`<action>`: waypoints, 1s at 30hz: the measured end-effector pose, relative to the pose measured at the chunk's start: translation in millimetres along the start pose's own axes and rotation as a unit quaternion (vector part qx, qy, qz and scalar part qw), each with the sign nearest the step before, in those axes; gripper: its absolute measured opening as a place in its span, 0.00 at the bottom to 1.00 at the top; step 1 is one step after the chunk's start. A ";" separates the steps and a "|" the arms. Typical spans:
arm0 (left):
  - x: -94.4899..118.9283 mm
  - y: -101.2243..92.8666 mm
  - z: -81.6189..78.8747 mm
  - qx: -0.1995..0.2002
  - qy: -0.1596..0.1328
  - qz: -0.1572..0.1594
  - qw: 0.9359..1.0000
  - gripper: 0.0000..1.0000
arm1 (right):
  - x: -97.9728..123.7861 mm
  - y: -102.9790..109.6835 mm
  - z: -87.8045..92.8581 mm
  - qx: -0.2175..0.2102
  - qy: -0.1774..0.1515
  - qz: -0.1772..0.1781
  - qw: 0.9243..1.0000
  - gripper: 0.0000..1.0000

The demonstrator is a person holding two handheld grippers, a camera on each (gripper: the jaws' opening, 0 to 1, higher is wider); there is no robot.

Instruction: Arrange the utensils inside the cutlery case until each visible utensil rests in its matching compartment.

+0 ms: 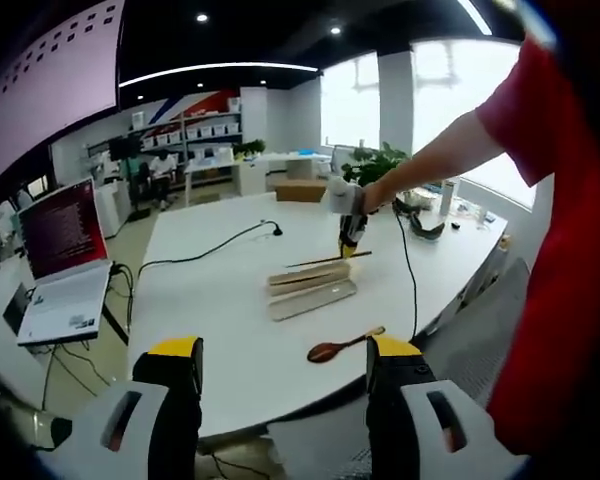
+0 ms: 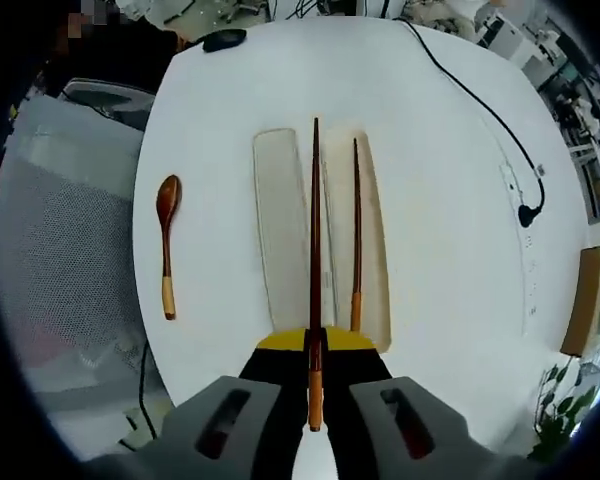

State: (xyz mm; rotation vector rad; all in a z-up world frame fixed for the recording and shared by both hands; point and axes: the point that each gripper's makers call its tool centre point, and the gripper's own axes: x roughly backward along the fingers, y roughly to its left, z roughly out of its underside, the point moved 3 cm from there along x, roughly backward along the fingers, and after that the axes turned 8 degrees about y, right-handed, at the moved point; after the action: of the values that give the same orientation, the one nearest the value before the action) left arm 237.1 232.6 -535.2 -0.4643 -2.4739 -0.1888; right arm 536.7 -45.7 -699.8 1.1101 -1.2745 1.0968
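Dark wood runs straight out ahead of my right claw [image 2: 315, 385]: its jaws are closed on a chopstick [image 2: 315, 250], pinched near the pale butt end, with the shaft pointing away over the cutlery case [image 2: 280, 235]. That held chopstick hangs along the divide between the case's two long compartments. A second chopstick [image 2: 356, 235] lies just right of it, resting lengthwise in the right-hand compartment. The compartment left of the claw's line looks bare. Well off to the left of the claw, a wooden spoon [image 2: 166, 245] lies on the white table [image 2: 450, 200], apart from the case, bowl pointing away from me. A black cable [image 2: 485, 110] trails across the table far ahead and to the right.

From my left claw [image 1: 283, 385], the jaws stand apart with nothing between them. Ahead and slightly right lies the spoon [image 1: 342, 346] near the table edge, the case [image 1: 310, 288] beyond it, and past that the right claw [image 1: 351, 235] over the case's far end. A laptop [image 1: 62, 262] sits far to the left.
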 end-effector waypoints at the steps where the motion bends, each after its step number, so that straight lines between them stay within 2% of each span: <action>1: 0.1 0.9 0.2 -0.003 0.002 -0.004 1.000 0.68 | 1.0 -3.7 -1.3 0.002 0.000 0.003 1.000 0.00; 7: 0.1 2.5 0.7 0.000 0.005 -0.007 1.000 0.68 | 12.2 -24.7 -9.6 0.001 -0.006 0.005 1.000 0.00; 10: -0.8 2.0 2.8 0.004 0.009 -0.008 1.000 0.68 | 18.0 -33.0 -17.6 -0.009 -0.020 0.011 1.000 0.00; 13: -1.5 1.2 3.3 0.008 0.009 -0.010 1.000 0.68 | 10.4 -28.0 -20.4 0.000 -0.021 0.012 1.000 0.00; 22: -1.5 -4.2 3.2 0.010 0.012 -0.011 1.000 0.68 | -5.3 -31.4 -18.9 0.008 -0.008 0.001 1.000 0.00; 27: -1.6 -4.5 4.6 0.012 0.017 -0.014 1.000 0.68 | -13.9 -37.9 -24.7 -0.001 -0.024 0.024 0.999 0.00; 30: -3.0 -5.4 5.0 0.017 0.018 -0.010 1.000 0.68 | -25.4 -35.7 -26.4 0.003 -0.019 0.035 0.999 0.00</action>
State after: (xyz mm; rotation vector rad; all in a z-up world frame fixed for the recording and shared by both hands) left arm 234.6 227.9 -541.1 -0.4172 -2.4428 -0.1611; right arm 575.7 -24.5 -725.2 1.1035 -1.3496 1.1357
